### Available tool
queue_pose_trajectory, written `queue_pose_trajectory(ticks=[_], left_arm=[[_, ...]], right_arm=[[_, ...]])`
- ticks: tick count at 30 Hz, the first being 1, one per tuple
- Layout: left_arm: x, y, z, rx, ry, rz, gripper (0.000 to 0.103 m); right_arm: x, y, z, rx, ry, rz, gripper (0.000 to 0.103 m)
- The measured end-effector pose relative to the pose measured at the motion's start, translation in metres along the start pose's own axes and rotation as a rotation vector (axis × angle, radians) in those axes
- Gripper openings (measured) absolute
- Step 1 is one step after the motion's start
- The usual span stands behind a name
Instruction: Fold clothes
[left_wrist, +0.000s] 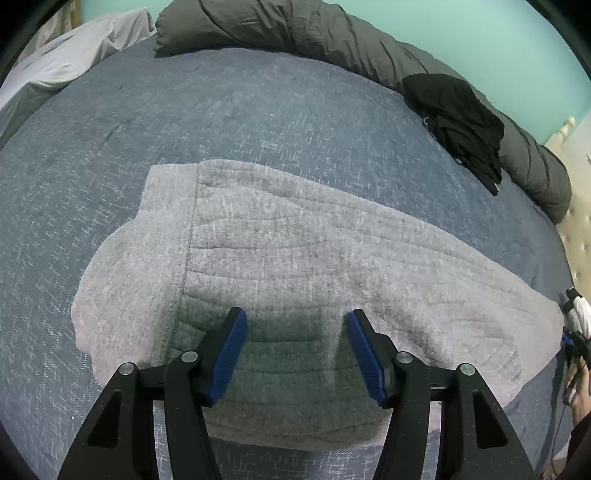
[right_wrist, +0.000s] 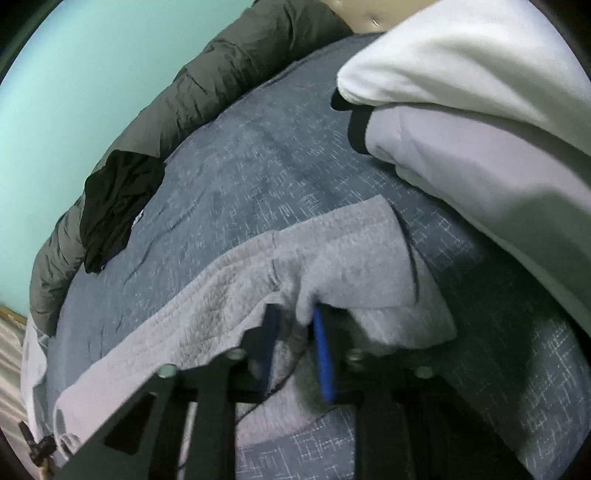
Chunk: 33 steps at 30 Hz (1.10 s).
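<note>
From the left wrist, the left gripper (left_wrist: 295, 325) hangs over a grey sweatshirt (left_wrist: 295, 243) with its blue-padded jaws standing wide apart and nothing between them. The sweatshirt lies spread flat across the middle of the blue bedspread (left_wrist: 229, 110), reaching toward the bed's right-hand edge. Along the far edge of the bed lies a dark grey duvet (left_wrist: 295, 29), rolled up, with a black garment (left_wrist: 461, 125) draped against it near the far right corner. A pale sheet (left_wrist: 74, 55) is bunched at the far left corner.

From the right wrist, the right gripper (right_wrist: 295, 317) has its jaws drawn close together on a raised fold of the sweatshirt (right_wrist: 229, 280); the cloth is pinched between the blue pads. This view is blurred. The bedspread (right_wrist: 258, 155) runs up to the duvet (right_wrist: 207, 74) and the black garment (right_wrist: 114, 203) at the far edge. White and pale clothes (right_wrist: 480, 110) are piled at the right.
</note>
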<state>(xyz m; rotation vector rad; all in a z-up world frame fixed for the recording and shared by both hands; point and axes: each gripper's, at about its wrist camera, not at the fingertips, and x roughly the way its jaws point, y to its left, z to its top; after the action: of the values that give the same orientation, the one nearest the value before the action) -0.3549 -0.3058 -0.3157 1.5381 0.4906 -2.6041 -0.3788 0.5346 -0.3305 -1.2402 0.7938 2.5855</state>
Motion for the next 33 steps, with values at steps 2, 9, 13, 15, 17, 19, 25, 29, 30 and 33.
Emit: queue_pose_trajectory(ticks=[2, 9, 13, 15, 17, 19, 25, 29, 30, 33], left_arm=[[0.001, 0.0, -0.001, 0.006, 0.005, 0.002, 0.062], [0.004, 0.002, -0.001, 0.01, 0.007, -0.002, 0.062], [0.003, 0.002, -0.001, -0.001, 0.006, -0.005, 0.062], [0.002, 0.001, -0.001, 0.0, 0.008, -0.005, 0.062], [0.001, 0.001, -0.001, 0.003, 0.007, -0.006, 0.062], [0.001, 0.002, -0.001, 0.003, 0.01, -0.007, 0.062], [-0.001, 0.002, -0.002, 0.006, 0.01, -0.011, 0.062], [-0.002, 0.004, -0.003, 0.002, 0.007, -0.016, 0.062], [-0.002, 0.004, -0.003, 0.0, 0.006, -0.017, 0.062], [-0.005, 0.003, -0.005, -0.002, 0.007, -0.026, 0.062]], right_arm=[[-0.009, 0.003, 0.002, -0.034, -0.039, -0.032, 0.009], [-0.016, -0.002, 0.012, -0.1, -0.034, -0.142, 0.003], [-0.014, -0.008, 0.002, -0.085, -0.027, -0.142, 0.003], [-0.013, -0.012, -0.003, -0.084, -0.013, -0.151, 0.003], [-0.011, -0.015, -0.007, -0.102, 0.003, -0.171, 0.003], [-0.01, -0.014, -0.012, -0.115, 0.023, -0.193, 0.003], [-0.034, -0.007, -0.011, -0.135, -0.08, -0.168, 0.004], [-0.033, -0.004, -0.014, -0.11, -0.061, -0.098, 0.013], [-0.032, -0.004, -0.015, -0.104, -0.054, -0.079, 0.02], [-0.024, -0.002, -0.018, -0.075, -0.028, -0.044, 0.031]])
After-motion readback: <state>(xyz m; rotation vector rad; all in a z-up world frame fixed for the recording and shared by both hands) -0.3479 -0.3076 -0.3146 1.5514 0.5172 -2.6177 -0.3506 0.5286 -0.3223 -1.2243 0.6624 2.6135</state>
